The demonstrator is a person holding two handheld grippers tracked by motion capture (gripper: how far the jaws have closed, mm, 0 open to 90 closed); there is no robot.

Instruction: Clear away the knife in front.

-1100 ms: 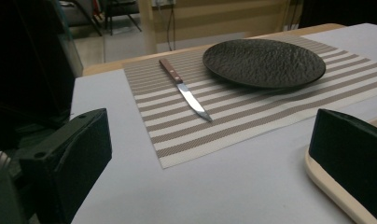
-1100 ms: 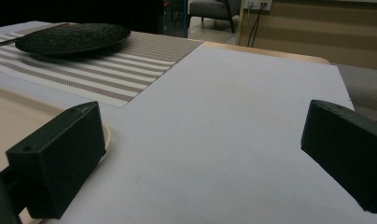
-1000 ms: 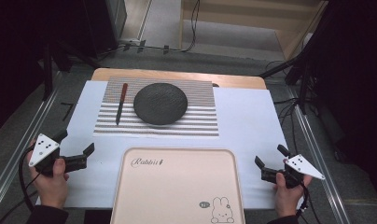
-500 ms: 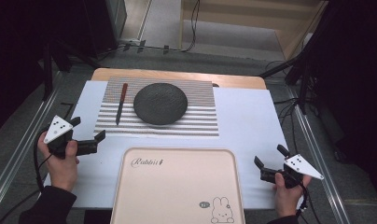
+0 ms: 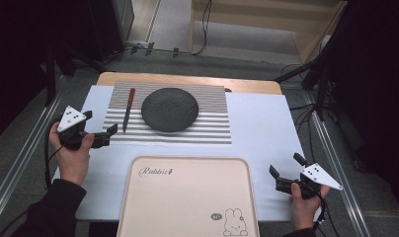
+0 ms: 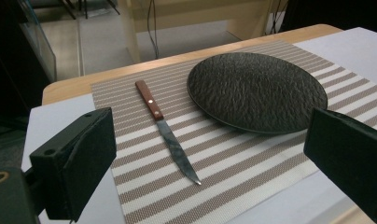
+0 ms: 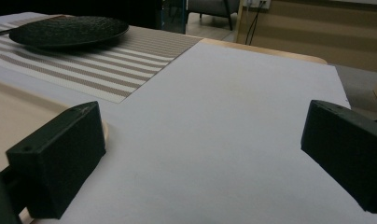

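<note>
Nearest the person, a pale pink tray (image 5: 187, 197) printed with a rabbit lies empty on the white-covered desk (image 5: 259, 123). To the right of the tray, the right tool (image 5: 286, 174) rests low beside the tray's right edge, its jaws apart and holding nothing, where it was a second ago. To the left of the tray, the left tool (image 5: 99, 129) has moved: over the last second it has travelled forward from beside the tray's near left corner to the near left edge of the striped placemat (image 5: 207, 129), which lies beyond the tray. Its jaws stand wide apart and empty, and they now frame the knife (image 6: 165, 130). This looks like the start of a reach for the knife, with no contact yet. The knife lies flat on the left part of the placemat, beyond the tray's far left corner, just left of a dark textured plate (image 5: 169, 109) and apart from it. Its long axis runs near to far, slightly slanted. The blade tip points toward the person and the tray; the brown wooden handle points away, toward the far edge of the desk.
</note>
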